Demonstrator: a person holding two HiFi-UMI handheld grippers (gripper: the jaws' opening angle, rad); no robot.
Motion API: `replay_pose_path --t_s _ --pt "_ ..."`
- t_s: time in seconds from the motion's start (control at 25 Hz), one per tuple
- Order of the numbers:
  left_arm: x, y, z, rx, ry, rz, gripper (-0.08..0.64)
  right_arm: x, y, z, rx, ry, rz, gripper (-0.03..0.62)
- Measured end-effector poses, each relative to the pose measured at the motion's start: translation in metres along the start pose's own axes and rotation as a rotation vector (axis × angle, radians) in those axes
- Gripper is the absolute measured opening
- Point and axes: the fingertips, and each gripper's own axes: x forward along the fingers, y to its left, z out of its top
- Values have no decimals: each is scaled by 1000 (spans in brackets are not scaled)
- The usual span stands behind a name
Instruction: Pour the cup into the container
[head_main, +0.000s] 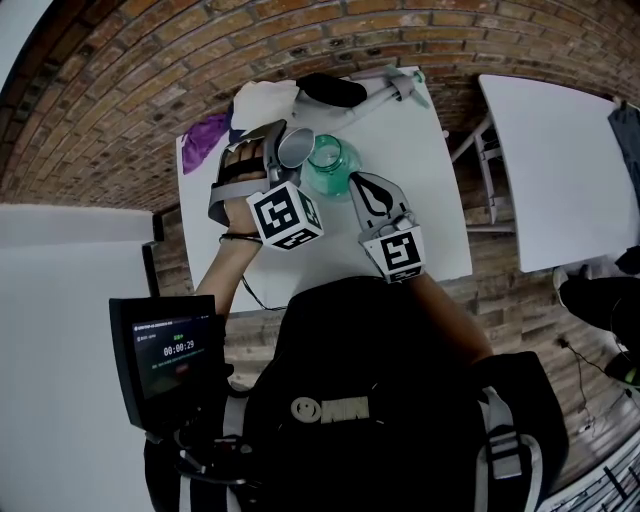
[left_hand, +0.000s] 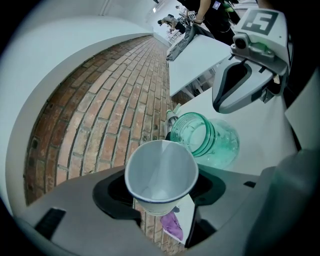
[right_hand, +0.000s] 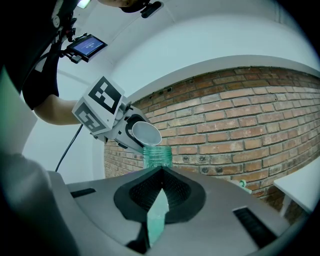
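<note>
Dark clothing (head_main: 390, 400) on the person fills the bottom of the head view, with a small screen (head_main: 168, 352) mounted at its left. Beyond it, the left gripper (left_hand: 160, 192) is clamped on a white paper cup (left_hand: 161, 170) with a blue rim. The cup is tipped so that its mouth hangs just over the opening of a green glass jar (head_main: 332, 168). Whether anything runs from the cup cannot be told. The jar stands upright on the white tabletop (head_main: 425, 210). The right gripper (head_main: 365, 190) has its jaws drawn together, tips at the jar's side, and green glass shows through the slit between them. A purple cloth (head_main: 207, 138) lies at the tabletop's far left corner, above a brick floor (head_main: 120, 80).
</note>
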Motion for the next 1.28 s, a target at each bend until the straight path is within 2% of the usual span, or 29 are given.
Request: replay_pose_path --t_s 1.28 --pt "0 1 3 56 5 25 299 0 2 0 -2 -2 7 1"
